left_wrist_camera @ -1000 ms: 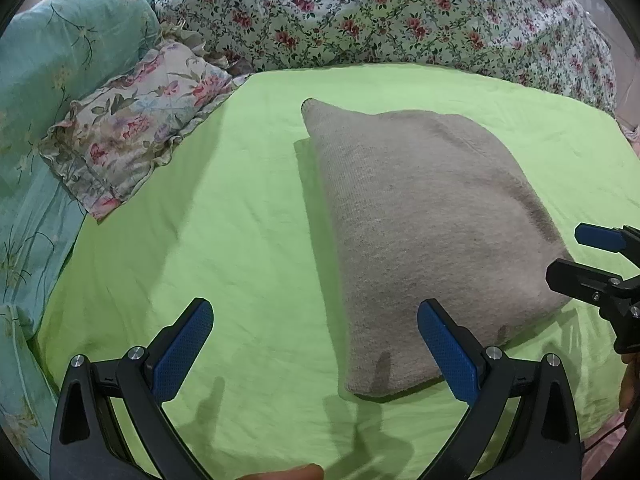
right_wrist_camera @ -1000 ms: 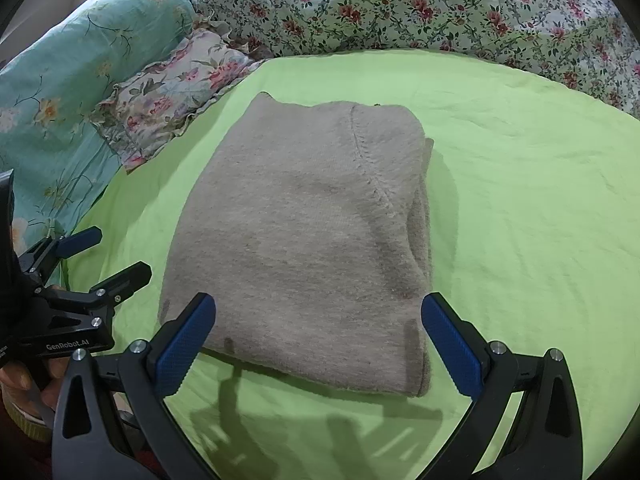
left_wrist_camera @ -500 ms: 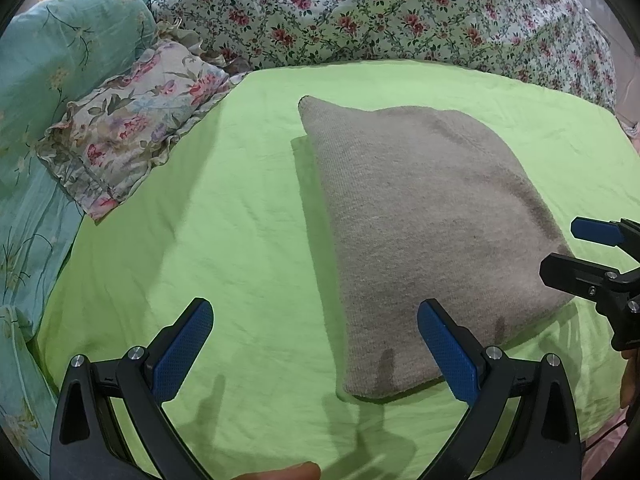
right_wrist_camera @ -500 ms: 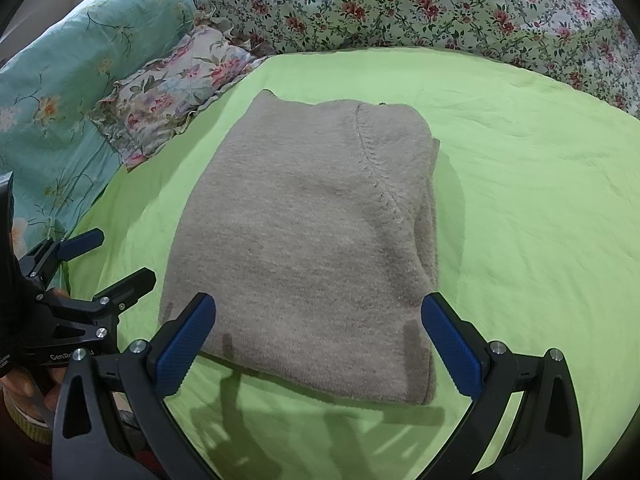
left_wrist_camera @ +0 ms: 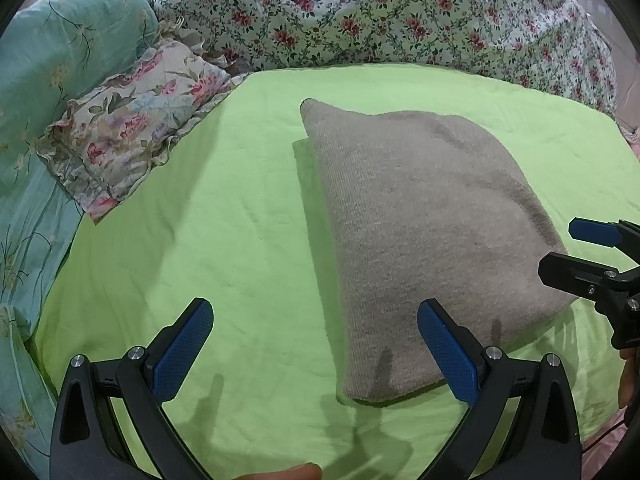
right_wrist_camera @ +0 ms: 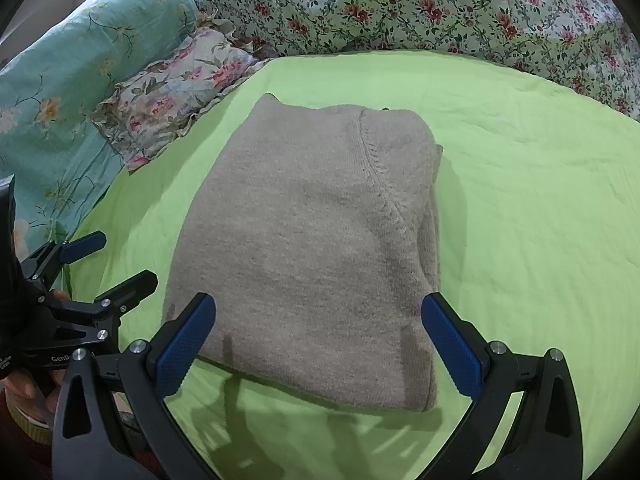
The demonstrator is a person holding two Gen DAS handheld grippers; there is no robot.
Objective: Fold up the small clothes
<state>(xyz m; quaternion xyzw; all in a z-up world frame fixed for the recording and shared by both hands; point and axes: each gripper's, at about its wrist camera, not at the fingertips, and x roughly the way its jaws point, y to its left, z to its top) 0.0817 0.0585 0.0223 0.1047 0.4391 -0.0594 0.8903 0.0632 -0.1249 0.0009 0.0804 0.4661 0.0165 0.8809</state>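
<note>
One folded grey-beige knitted garment (left_wrist_camera: 424, 232) lies flat on the lime-green bedsheet (left_wrist_camera: 224, 216), a thick rectangular bundle with one raised knitted seam running down its right part in the right wrist view (right_wrist_camera: 312, 248). In the left wrist view it fills the middle and the 3 o'clock side; in the right wrist view it sits dead centre, its near edge at 6 o'clock just ahead of the fingers.

Two grippers are in play. The left gripper (left_wrist_camera: 314, 350) hovers with its two blue-padded fingers spread wide and nothing between them but sheet and the garment's near left corner; its right pad (left_wrist_camera: 448, 352) hangs over that corner, though I cannot tell whether it touches the cloth. The same tool shows at 9 o'clock in the right wrist view (right_wrist_camera: 108, 264), beside the garment's left edge. The right gripper (right_wrist_camera: 318, 346) is likewise spread wide and holds nothing, its two pads straddling the garment's near edge; it appears at 3 o'clock in the left wrist view (left_wrist_camera: 576, 252), close to the garment's right side.

Three pieces of bedding ring the sheet: one small frilled floral pillow (left_wrist_camera: 132, 128) at 10 o'clock, one teal flower-printed quilt (left_wrist_camera: 52, 72) at 9 to 11 o'clock, and one white rose-patterned cover (left_wrist_camera: 400, 16) across 12 o'clock. The sheet shows two sets of gripper shadows near 6 o'clock
</note>
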